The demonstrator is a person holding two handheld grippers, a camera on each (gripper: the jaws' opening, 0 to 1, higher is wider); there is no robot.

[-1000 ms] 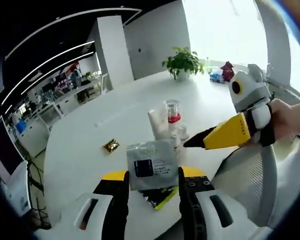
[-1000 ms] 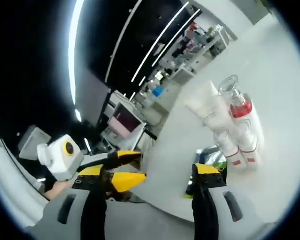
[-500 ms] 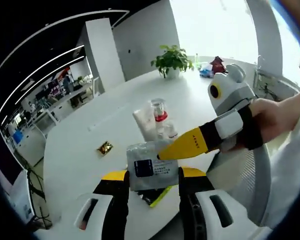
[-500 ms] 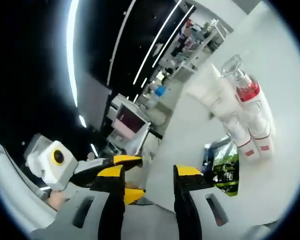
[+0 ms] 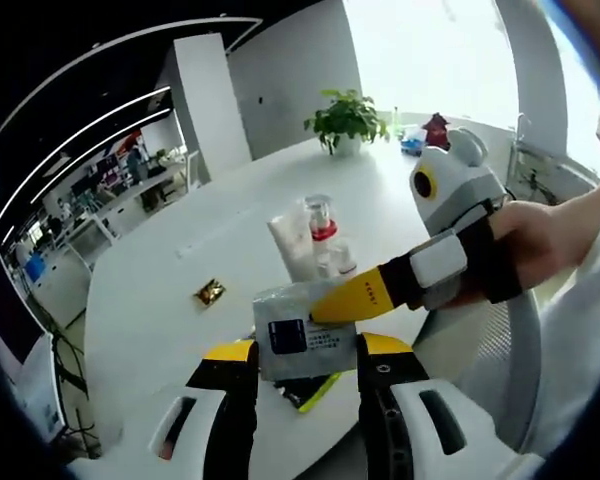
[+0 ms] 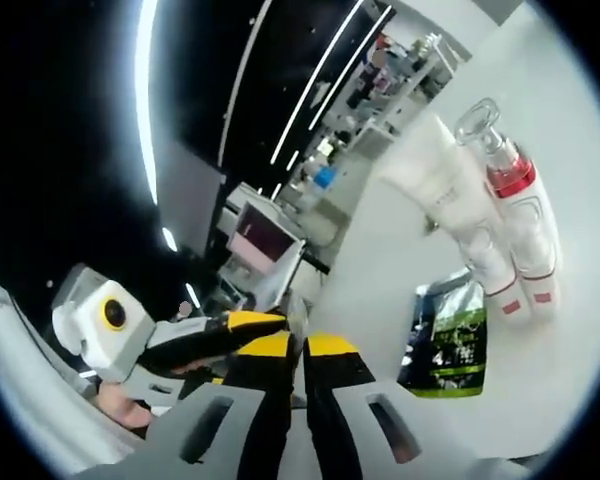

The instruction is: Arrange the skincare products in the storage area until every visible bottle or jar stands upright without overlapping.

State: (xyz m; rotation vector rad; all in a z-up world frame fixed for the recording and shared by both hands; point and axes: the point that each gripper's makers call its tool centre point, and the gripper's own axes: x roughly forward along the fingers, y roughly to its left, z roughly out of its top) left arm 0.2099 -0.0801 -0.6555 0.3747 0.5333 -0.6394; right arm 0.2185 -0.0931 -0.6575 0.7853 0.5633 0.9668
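Gripping: left tongs point(image 5: 307, 352) pinched a grey sachet point(image 5: 302, 337) between yellow-tipped jaws, above the white surface point(image 5: 170, 290).
Right tongs point(image 6: 302, 347): jaws pressed together on the sachet's top edge; reached in from the right in the left gripper view.
Bottles: red-capped bottle point(image 5: 321, 222) and white tube point(image 5: 290, 243) stood clustered mid-surface.
Beneath: green packet point(image 6: 444, 327) lay flat.

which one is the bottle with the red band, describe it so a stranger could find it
On the round white table, a small cluster of white skincare products stands ahead of the potted plant. The red-banded bottle is its tallest piece, alone in having a clear cap.
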